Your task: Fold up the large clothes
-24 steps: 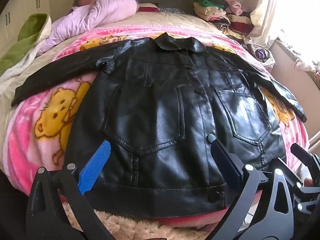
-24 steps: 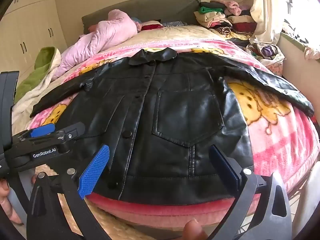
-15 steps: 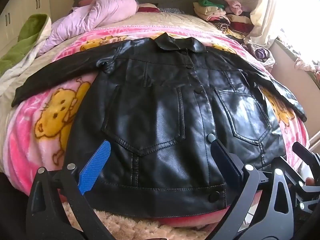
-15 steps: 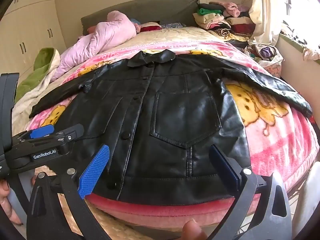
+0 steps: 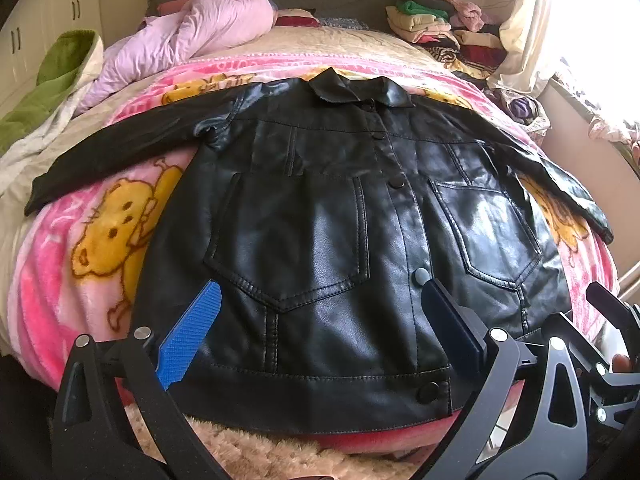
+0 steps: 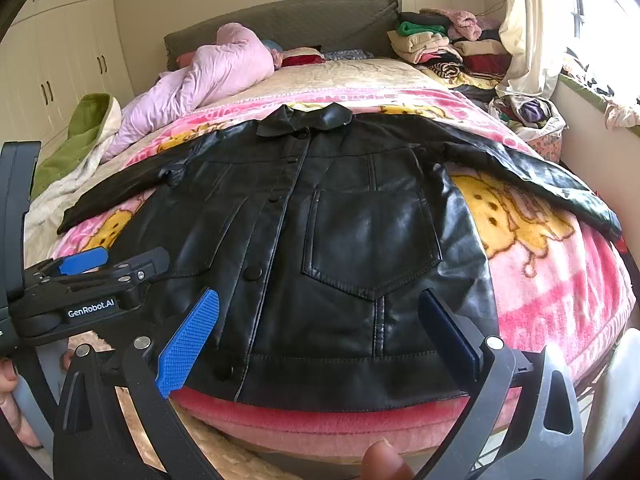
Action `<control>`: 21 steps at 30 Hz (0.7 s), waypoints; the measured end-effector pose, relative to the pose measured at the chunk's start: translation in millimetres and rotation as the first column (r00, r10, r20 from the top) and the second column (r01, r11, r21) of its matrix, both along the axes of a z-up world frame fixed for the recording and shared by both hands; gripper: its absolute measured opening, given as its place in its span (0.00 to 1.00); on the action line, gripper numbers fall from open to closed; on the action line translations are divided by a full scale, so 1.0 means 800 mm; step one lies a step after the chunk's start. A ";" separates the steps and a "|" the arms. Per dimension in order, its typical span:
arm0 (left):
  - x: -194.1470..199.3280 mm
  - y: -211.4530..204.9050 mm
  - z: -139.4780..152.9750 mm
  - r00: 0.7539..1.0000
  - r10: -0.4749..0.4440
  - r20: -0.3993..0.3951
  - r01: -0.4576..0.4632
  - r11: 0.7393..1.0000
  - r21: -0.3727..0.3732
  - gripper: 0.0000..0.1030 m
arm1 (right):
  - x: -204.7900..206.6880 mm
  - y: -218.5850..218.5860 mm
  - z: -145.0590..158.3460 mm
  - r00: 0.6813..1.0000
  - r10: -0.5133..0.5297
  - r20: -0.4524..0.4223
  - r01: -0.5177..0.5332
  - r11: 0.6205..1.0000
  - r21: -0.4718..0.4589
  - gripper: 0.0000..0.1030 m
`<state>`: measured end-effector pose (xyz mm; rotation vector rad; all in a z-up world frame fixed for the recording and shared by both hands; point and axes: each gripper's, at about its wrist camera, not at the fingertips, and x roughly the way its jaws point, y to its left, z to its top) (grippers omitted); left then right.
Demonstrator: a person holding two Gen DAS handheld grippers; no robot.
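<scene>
A black leather jacket (image 5: 320,216) lies flat and buttoned on a pink cartoon blanket (image 5: 100,240), collar far, hem near, both sleeves spread outward. My left gripper (image 5: 320,316) hovers open above the hem on the jacket's left half, nothing between its blue pads. In the right wrist view the same jacket (image 6: 340,240) fills the middle. My right gripper (image 6: 320,320) stands open over the hem below the right pocket, touching nothing. The left gripper (image 6: 88,276) shows at the left edge of that view, held by a hand.
A lilac quilted coat (image 6: 208,76) and a green blanket (image 6: 76,140) lie at the bed's far left. A stack of folded clothes (image 6: 440,44) sits far right by the headboard. A curtain and window ledge (image 6: 592,92) run along the right. Wardrobes (image 6: 56,64) stand left.
The right wrist view has tilted a little, so the jacket sits slightly lower in frame. The left wrist view is almost unchanged. Both grippers stay open.
</scene>
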<state>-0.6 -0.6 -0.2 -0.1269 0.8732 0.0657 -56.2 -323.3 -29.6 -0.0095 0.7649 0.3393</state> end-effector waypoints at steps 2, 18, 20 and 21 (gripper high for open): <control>0.000 0.000 0.000 1.000 0.000 0.002 0.000 1.000 0.000 0.91 | -0.001 0.001 0.001 1.000 0.000 0.002 0.000 1.000 0.000 0.96; -0.001 0.001 0.006 1.000 -0.001 0.000 0.001 1.000 0.003 0.91 | -0.002 0.003 -0.001 1.000 0.006 -0.002 -0.006 1.000 0.001 0.96; -0.001 0.001 0.006 1.000 -0.002 0.002 0.002 1.000 0.003 0.91 | -0.002 0.003 -0.001 1.000 0.005 0.000 -0.005 1.000 0.002 0.96; -0.001 0.001 0.006 1.000 0.000 0.001 0.000 1.000 0.004 0.91 | -0.002 0.003 -0.001 1.000 0.004 0.000 -0.004 1.000 0.002 0.96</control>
